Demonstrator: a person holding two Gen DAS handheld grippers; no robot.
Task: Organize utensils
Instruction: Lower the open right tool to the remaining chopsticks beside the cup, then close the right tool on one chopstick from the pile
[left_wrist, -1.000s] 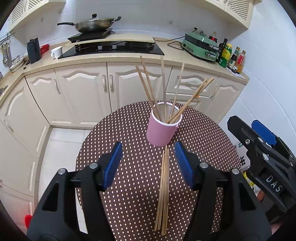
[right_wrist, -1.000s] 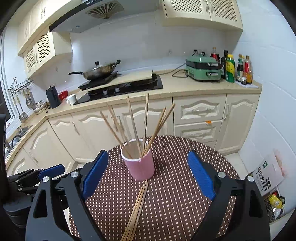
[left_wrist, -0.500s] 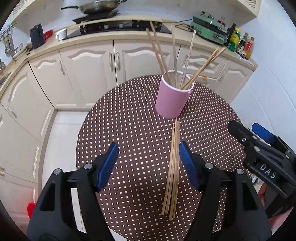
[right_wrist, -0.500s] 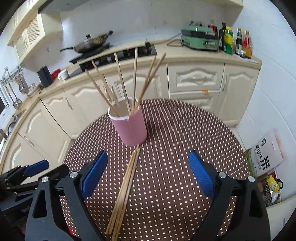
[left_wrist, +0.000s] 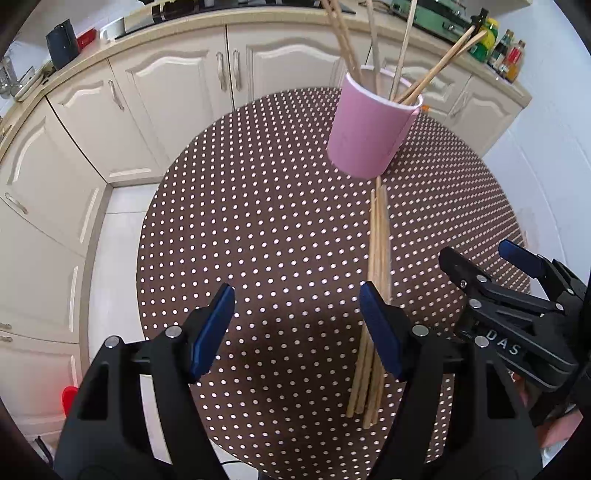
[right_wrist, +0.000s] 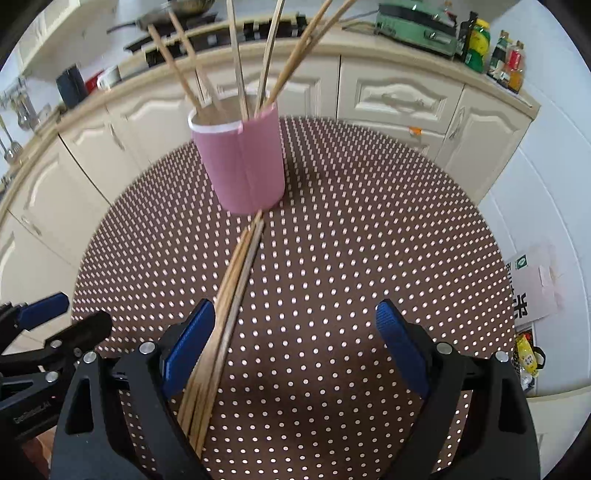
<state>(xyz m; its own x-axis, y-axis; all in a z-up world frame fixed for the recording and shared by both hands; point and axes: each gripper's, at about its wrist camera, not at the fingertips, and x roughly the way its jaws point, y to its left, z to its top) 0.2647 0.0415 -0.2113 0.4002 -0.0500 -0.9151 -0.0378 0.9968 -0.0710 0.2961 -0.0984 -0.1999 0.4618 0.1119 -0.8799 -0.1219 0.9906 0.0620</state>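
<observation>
Hovering over a dotted table (left_wrist: 258, 221), the left gripper (left_wrist: 297, 328) is seen with its blue fingers (left_wrist: 214, 328) spread apart and nothing between them; its jaws have just been opening. A bundle of loose chopsticks (left_wrist: 376, 280) lies flat on the cloth, passing under the right-hand finger of this gripper, so that the sticks sit at that finger's side and not in the gap. Beyond the fingertips a pink cup (left_wrist: 369, 133) stands upright, with more sticks (left_wrist: 436, 70) leaning out of it; the bundle's far end reaches the cup's base.

From the right wrist, the right gripper (right_wrist: 295, 343) is shown wide open and empty as well. The chopsticks (right_wrist: 229, 302) run beside and beneath its left-hand finger (right_wrist: 188, 347), whether touching cannot be told. The cup (right_wrist: 243, 158) is found ahead, slightly left of the gap. Each gripper is visible at the edge of the other's view.
</observation>
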